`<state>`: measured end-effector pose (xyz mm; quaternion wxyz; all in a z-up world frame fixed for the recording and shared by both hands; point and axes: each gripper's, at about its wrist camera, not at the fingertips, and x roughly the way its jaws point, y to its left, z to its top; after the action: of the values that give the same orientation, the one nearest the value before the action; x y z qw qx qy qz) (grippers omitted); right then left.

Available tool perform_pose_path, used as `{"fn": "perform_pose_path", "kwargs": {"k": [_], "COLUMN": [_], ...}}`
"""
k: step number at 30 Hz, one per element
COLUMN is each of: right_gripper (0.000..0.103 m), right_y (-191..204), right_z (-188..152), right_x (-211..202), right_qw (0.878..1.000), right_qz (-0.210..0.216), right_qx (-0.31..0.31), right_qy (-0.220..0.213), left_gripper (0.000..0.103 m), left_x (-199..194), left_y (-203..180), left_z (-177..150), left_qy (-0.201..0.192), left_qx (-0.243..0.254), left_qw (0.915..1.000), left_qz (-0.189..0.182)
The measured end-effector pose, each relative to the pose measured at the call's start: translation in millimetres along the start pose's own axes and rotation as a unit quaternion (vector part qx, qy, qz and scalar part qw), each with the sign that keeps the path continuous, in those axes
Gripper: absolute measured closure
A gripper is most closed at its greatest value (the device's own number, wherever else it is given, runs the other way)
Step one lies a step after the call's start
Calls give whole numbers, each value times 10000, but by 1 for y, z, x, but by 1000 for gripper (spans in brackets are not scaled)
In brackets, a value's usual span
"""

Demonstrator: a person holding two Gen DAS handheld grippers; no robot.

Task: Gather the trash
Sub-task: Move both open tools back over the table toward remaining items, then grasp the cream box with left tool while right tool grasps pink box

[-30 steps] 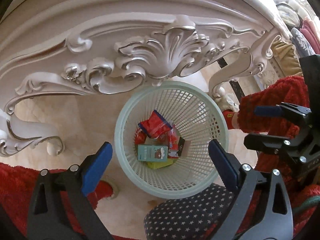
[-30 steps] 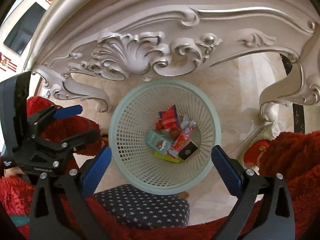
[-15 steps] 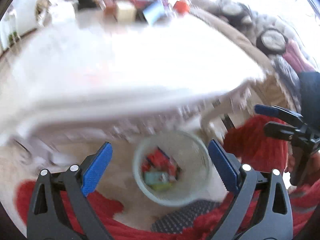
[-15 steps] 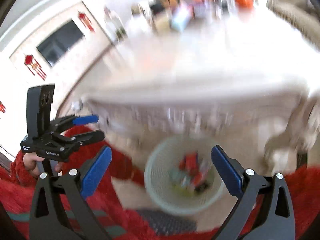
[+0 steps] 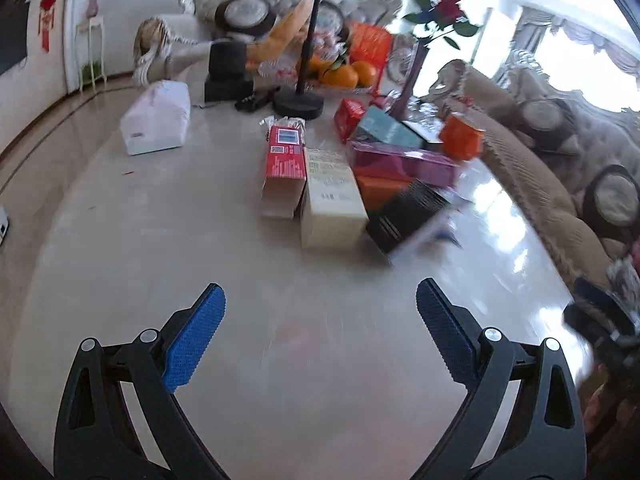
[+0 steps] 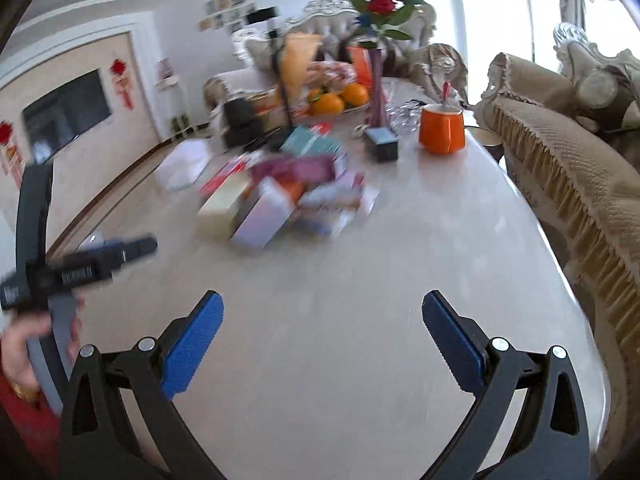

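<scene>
Both wrist views raised above the near end of the table (image 5: 120, 264), facing forward along its length, set side by side. Shared: the pile of boxes (image 5: 332, 196) (image 6: 260, 212) mid-table, oranges (image 5: 348, 74) (image 6: 340, 100) and sofa (image 6: 560, 168) beyond (right view partly blurred). Left gripper (image 6: 80, 260) visible at the right view's left edge.

A glossy pale marble tabletop (image 5: 160, 240) fills both views. At its far end stands a round black stand base with a thin black pole (image 5: 298, 102), with a dish of oranges (image 5: 346, 74) just behind it. A slim purple vase holding red roses (image 6: 376, 88) rises near an orange faceted cup (image 6: 442, 130). A beige quilted sofa with a fringed cover (image 6: 568, 168) runs along the table's right side. A dark wall-mounted television (image 6: 66, 114) hangs on the left wall.
</scene>
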<state>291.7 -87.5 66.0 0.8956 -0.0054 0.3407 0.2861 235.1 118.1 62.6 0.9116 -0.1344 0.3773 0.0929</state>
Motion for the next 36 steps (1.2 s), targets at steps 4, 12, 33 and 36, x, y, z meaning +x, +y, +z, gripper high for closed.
{"fn": "perform_pose_path", "kwargs": {"k": [4, 12, 33, 36], "right_gripper": [7, 7, 7, 8], "right_y": [1, -3, -12, -11], "right_z": [51, 99, 111, 112], "right_x": [41, 108, 189, 193], "right_qw": [9947, 9623, 9412, 9405], "right_qz": [234, 1004, 2106, 2108], "right_qx": [-981, -2514, -2427, -2383], "right_qy": [-198, 255, 1042, 1195], "left_gripper": [9, 9, 9, 9], "left_x": [35, 76, 103, 105], "left_y": [2, 8, -6, -4], "left_z": [25, 48, 59, 58], "left_qy": [67, 207, 441, 485], "left_qx": [-271, -630, -742, -721], "left_qw": [9996, 9978, 9963, 9962], "left_qz": [17, 89, -27, 15]}}
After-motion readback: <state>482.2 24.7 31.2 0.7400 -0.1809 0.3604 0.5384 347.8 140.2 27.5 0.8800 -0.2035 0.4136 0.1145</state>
